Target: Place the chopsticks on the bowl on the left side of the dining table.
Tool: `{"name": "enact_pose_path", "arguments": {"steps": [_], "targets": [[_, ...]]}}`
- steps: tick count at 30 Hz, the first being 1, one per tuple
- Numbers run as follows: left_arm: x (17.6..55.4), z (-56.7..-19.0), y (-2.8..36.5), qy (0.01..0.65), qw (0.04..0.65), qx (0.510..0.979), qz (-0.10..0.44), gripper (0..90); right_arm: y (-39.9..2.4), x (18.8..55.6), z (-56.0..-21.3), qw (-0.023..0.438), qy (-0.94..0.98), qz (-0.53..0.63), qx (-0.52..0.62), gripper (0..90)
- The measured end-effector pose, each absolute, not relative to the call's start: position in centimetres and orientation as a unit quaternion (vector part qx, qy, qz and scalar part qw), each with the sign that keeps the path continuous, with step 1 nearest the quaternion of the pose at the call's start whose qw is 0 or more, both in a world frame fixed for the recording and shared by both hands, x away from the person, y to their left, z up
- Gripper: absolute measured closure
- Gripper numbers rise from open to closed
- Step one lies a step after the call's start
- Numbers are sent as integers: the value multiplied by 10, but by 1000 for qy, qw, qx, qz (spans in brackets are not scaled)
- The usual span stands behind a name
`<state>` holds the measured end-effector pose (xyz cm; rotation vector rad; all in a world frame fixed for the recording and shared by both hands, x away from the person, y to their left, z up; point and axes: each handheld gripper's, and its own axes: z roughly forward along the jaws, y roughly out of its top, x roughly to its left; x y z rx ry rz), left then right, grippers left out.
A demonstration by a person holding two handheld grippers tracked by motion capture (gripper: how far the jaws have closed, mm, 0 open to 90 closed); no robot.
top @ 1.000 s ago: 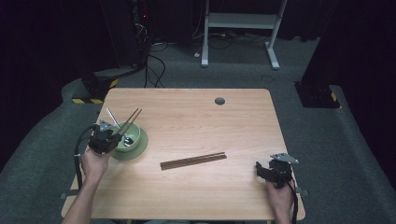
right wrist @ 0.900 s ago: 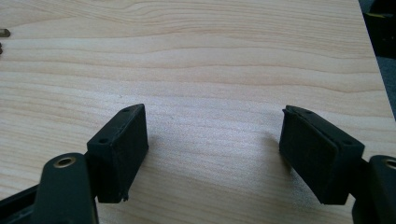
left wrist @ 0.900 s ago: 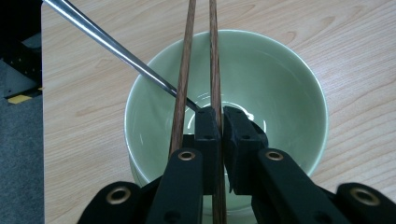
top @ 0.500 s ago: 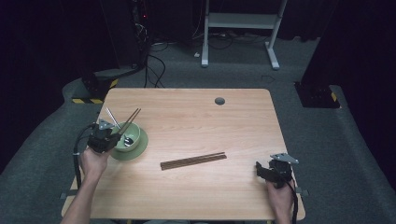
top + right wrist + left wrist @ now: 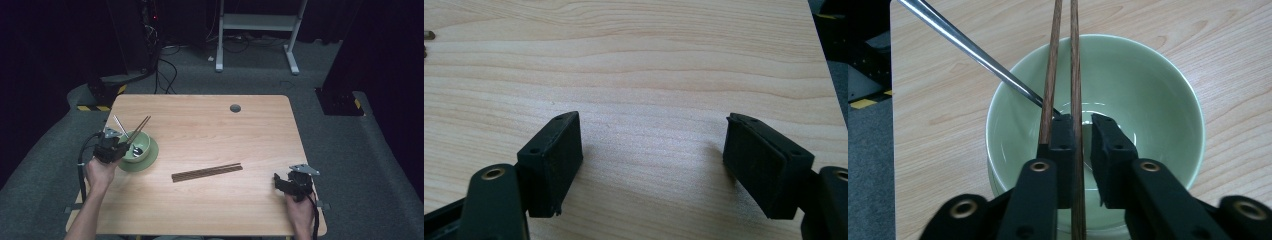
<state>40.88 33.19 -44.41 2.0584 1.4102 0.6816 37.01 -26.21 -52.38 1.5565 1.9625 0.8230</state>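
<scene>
A pale green bowl point(image 5: 141, 148) point(image 5: 1148, 100) sits on a matching saucer point(image 5: 150, 160) at the table's left. A pair of brown chopsticks point(image 5: 141, 128) point(image 5: 1075, 60) and a metal spoon point(image 5: 120, 126) point(image 5: 968, 47) lean in the bowl. My left gripper point(image 5: 124, 148) point(image 5: 1083, 125) is over the bowl's near rim. Its jaws have just been opening. One chopstick lies against the left pad, a gap separates it from the right pad, and the other chopstick passes outside the left jaw. My right gripper point(image 5: 276, 182) point(image 5: 651, 135) rests wide open and empty on the wood at the front right.
A second pair of brown chopsticks point(image 5: 206, 172) lies flat mid-table, its tips at the left edge point(image 5: 428, 35) of the right gripper view. A round cable hole point(image 5: 235, 108) is near the table's far edge. Dark floor surrounds the wooden table point(image 5: 210, 130).
</scene>
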Motion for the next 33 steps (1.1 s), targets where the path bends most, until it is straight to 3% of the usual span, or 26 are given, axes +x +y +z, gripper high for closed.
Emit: {"name": "enact_pose_path", "arguments": {"steps": [8,18,33], "targets": [[407,-433,324,521,298,755,263,626,-262,370,-524,251,722,302,570,236],[424,-430,319,551,324,735,226,448,-262,370,-524,251,722,302,570,235],[451,-423,313,559,324,723,246,372,-262,370,-524,251,722,302,570,235]]}}
